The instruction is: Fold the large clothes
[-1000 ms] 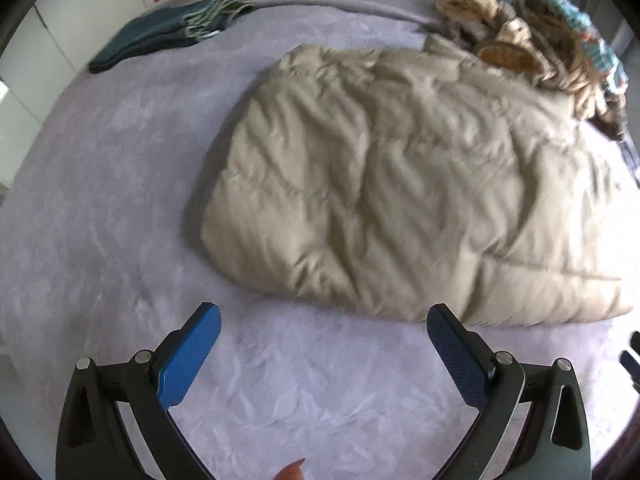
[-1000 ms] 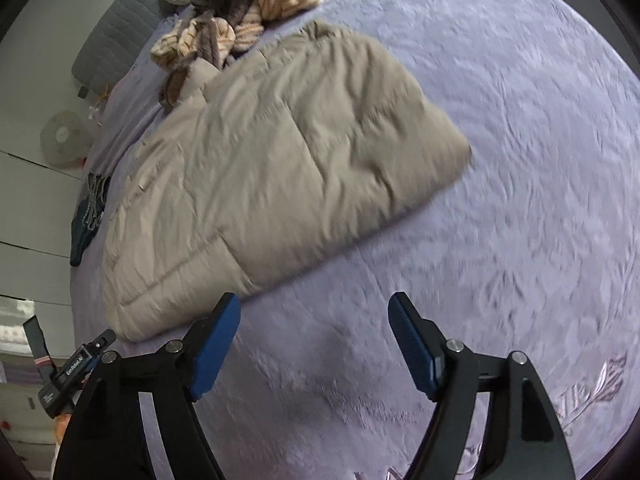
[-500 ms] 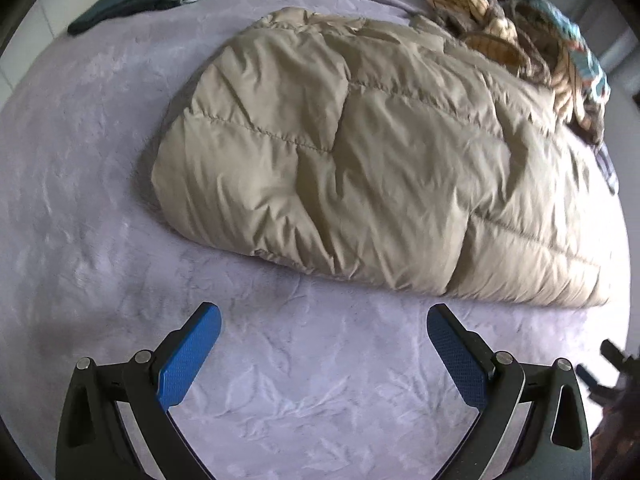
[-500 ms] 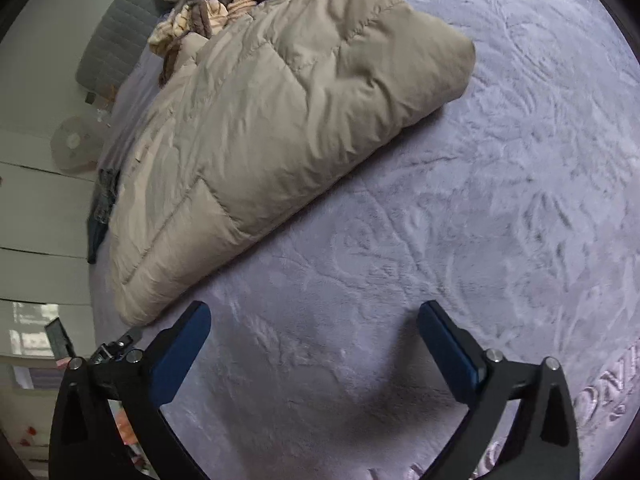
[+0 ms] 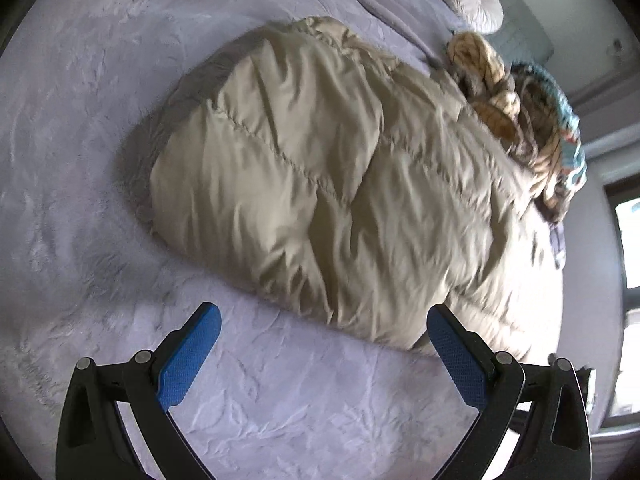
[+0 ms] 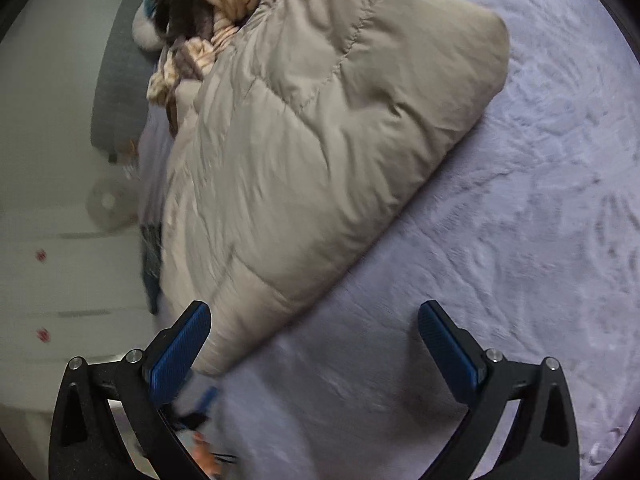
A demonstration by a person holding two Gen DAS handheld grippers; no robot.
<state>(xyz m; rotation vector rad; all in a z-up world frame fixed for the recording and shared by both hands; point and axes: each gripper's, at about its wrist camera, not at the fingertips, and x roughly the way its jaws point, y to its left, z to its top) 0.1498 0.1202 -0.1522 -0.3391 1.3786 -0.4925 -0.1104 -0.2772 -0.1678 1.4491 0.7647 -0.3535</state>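
A beige quilted puffer coat [image 5: 340,184] lies folded in a thick bundle on the lilac bed cover [image 5: 80,120]. My left gripper [image 5: 320,332] is open just short of the coat's near edge, with bare cover between its blue pads. In the right wrist view the same coat [image 6: 320,140] stretches from the upper right down to its lower end beside the left pad. My right gripper [image 6: 316,328] stands wide open there, its left finger [image 6: 180,356] close by the coat's lower end, and nothing is gripped.
A heap of striped and patterned clothes [image 5: 520,112] lies beyond the coat, near a round white cushion [image 5: 472,2] and a grey headboard [image 6: 116,92]. The left gripper's blue tip [image 6: 200,404] shows blurred under the right gripper. White cupboards [image 6: 48,280] stand past the bed's edge.
Both grippers have sunk and rolled toward the coat, which now fills more of each view. The right gripper's jaws have spread from partly to fully open.
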